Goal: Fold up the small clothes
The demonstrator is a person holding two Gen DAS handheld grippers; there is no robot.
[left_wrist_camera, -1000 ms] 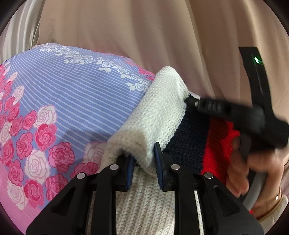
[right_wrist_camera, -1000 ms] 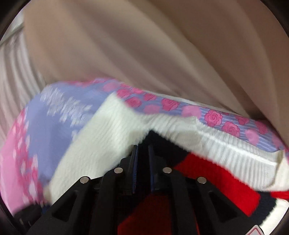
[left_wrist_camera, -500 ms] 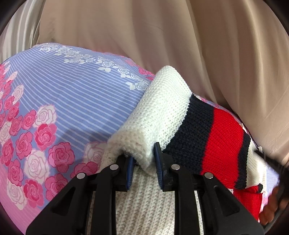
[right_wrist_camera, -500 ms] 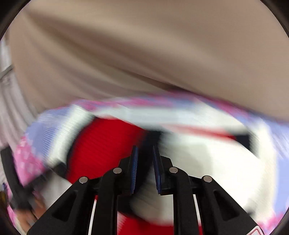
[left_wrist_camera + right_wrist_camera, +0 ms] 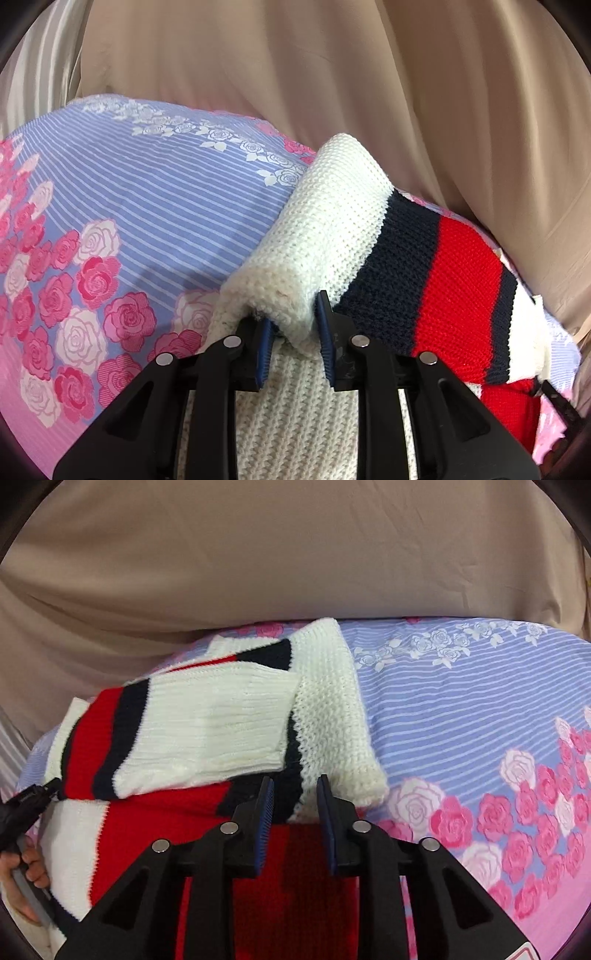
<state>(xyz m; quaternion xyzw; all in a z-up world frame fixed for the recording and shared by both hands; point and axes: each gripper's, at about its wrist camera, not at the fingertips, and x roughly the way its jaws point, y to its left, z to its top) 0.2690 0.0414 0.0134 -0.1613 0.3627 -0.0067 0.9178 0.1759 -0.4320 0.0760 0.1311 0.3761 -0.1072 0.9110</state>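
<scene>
- Left wrist view: the left gripper is clamped on a rolled white edge of the chunky knitted sweater with navy and red stripes, likely pinning that side so the fold holds. The sweater lies on the lilac striped bedsheet printed with pink roses.
- Right wrist view: the right gripper hovers over the sweater's near edge; its jaws have just been opening and pinch nothing, apparently after releasing the cloth. The sleeve sits folded across the body.

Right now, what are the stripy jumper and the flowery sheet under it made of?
The white, navy and red striped knitted jumper looks like chunky yarn, wool or acrylic: you can see loops and ribs, matte and fuzzy. The lilac sheet with pink roses looks like thin woven cotton, smooth, with a printed pattern.
</scene>
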